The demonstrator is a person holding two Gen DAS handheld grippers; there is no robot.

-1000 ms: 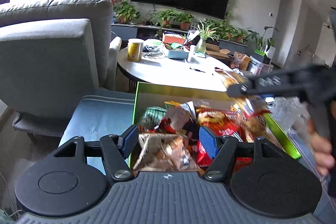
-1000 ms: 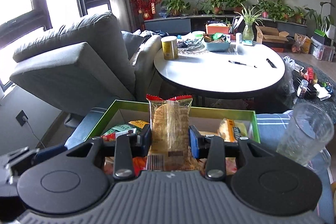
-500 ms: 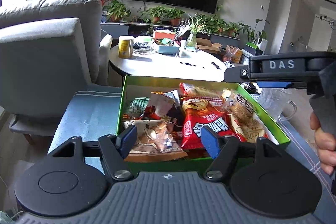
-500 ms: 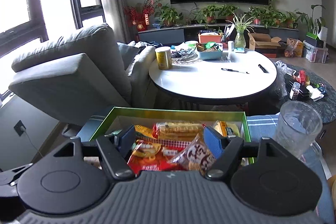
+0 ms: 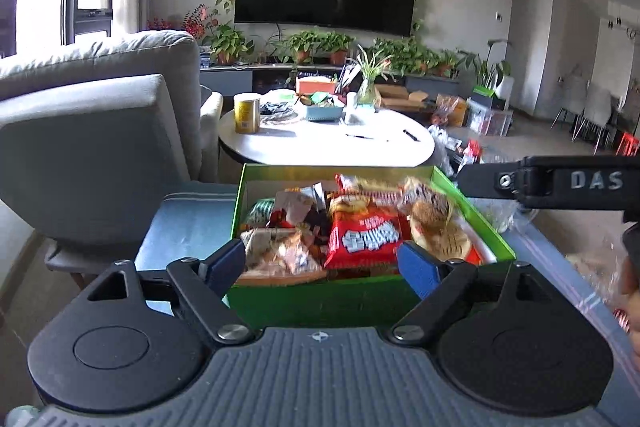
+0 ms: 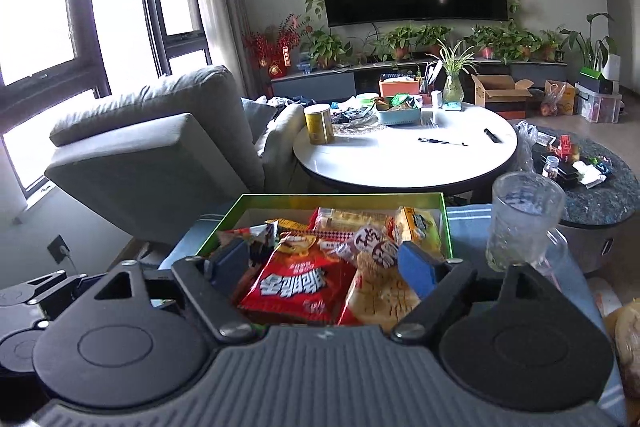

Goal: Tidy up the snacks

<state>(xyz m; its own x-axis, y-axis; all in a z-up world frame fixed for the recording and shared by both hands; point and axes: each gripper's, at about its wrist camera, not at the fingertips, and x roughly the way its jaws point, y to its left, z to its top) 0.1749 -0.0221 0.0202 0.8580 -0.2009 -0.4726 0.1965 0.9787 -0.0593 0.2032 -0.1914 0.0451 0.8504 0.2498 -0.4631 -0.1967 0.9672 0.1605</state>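
Note:
A green box (image 5: pixel 352 295) full of snack packets stands on a blue striped cloth; it also shows in the right wrist view (image 6: pixel 447 223). A red packet (image 5: pixel 366 235) lies on top, seen too in the right wrist view (image 6: pixel 296 287). A clear-wrapped biscuit pack (image 6: pixel 380 295) lies beside it, at the box's right in the left wrist view (image 5: pixel 440 231). My left gripper (image 5: pixel 322 265) is open and empty, just before the box's near wall. My right gripper (image 6: pixel 322 263) is open and empty above the box's near part; its body (image 5: pixel 560 183) juts in from the right.
A clear glass mug (image 6: pixel 522 223) stands right of the box. A grey armchair (image 6: pixel 160 147) is at the left. A white round table (image 6: pixel 404 151) with a yellow can (image 6: pixel 319 125) lies behind. More snack packets (image 6: pixel 628 343) lie at the far right.
My right gripper opened and let the biscuit pack drop into the box, then drew back. My left gripper pulled back from over the box to its near wall, still open.

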